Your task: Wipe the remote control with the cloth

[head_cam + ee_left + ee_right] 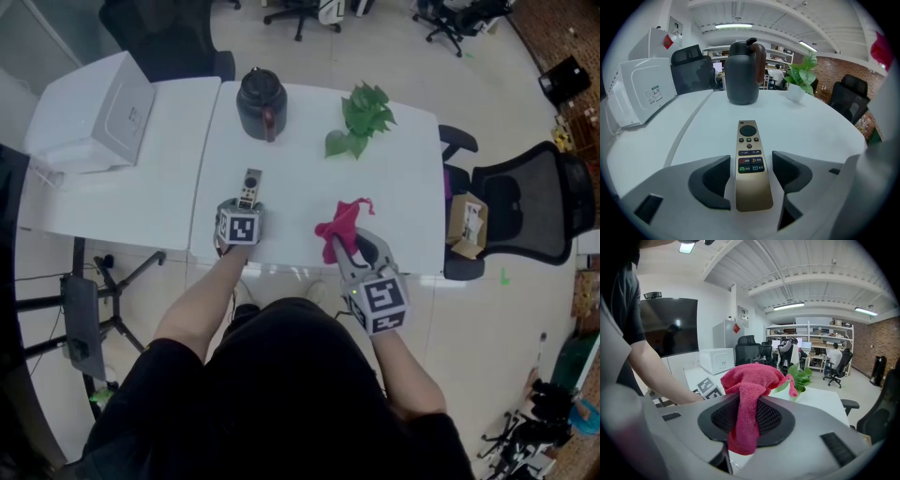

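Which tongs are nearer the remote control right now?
Left. The left tongs stand open with the remote control lying between their jaws; the right tongs, shut on the red cloth, sit off to its right, clear of it.

Jug [261, 101] and plant [364, 117] crowd the far tabletop [300, 187]; middle free.

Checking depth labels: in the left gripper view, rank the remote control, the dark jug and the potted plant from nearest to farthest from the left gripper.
1. Remote control: between the open jaws of the left gripper.
2. Dark jug: straight ahead, mid-table.
3. Potted plant: farther back, to the right.
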The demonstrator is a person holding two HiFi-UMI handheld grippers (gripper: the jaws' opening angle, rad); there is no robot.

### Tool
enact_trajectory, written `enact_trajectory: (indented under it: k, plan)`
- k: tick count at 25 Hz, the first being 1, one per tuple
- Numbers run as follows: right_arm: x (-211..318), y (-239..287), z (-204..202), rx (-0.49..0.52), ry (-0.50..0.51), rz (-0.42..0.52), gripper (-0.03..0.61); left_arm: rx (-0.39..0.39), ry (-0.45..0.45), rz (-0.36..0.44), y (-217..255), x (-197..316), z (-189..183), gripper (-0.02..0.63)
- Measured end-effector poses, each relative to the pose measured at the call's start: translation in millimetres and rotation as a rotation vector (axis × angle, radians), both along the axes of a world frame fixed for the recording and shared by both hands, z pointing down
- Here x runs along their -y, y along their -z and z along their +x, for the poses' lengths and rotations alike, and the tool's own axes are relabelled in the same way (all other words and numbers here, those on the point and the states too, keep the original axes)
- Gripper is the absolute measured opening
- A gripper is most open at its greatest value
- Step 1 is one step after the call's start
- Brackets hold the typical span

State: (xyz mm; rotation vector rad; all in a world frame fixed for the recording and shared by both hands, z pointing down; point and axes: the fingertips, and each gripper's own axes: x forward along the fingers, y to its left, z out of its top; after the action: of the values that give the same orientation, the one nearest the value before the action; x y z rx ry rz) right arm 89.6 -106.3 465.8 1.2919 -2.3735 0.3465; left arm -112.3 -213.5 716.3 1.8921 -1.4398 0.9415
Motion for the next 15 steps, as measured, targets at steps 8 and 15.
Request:
enact_trajectory:
  k: [8,15]
  plan:
    - [22,-35,20,-0.060,-0.032,-0.040,0.094,-0.013,-0.041,0.133,37,-21,-14,0.285]
    - [57,-99,37,-0.144,-0.059,-0.148,0.094,-0.115,-0.030,0.214,92,-49,-21,0.287]
